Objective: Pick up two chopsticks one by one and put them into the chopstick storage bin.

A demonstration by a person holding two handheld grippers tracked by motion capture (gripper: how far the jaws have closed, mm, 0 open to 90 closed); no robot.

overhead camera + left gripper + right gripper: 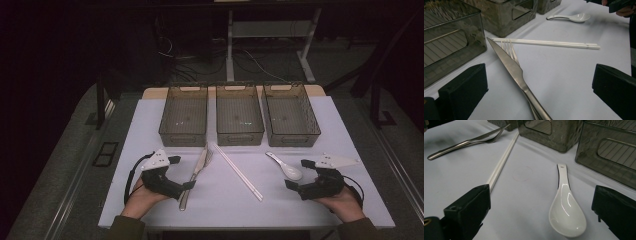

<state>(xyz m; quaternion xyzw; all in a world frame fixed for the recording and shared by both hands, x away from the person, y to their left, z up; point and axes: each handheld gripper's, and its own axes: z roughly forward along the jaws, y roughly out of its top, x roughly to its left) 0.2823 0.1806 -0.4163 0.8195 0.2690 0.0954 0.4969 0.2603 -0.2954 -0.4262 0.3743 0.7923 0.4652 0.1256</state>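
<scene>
Both your grippers are resting low at the near edge of the table [150, 210] with their jaws spread wide and nothing between the pads, so you are starting this from a released state on each side. Your left gripper [181, 172] is sitting just beside the knife [196, 175], which is lying on top of the fork [208, 156]; in the left gripper view the knife [511, 66] is running between the two black jaws with its tip at about eleven o'clock and its handle coming down towards six, the fork [509, 48] tines peeking out from under the blade. Your right gripper [298, 174] is facing the white spoon [286, 166], and in the right gripper view the spoon [565, 207] is lying in the open gap with its bowl nearest you and its handle pointing to twelve o'clock, towards the three grey bins [239, 116]. The white chopsticks [239, 171] are lying between the two sets, slanting from eleven to five in the high view, near neither hand. My judgement is that each long axis is already running roughly along the jaws' own line of sight, so you are needing to close across the handle, the left hand being nearer the knife and the right nearer the spoon
</scene>
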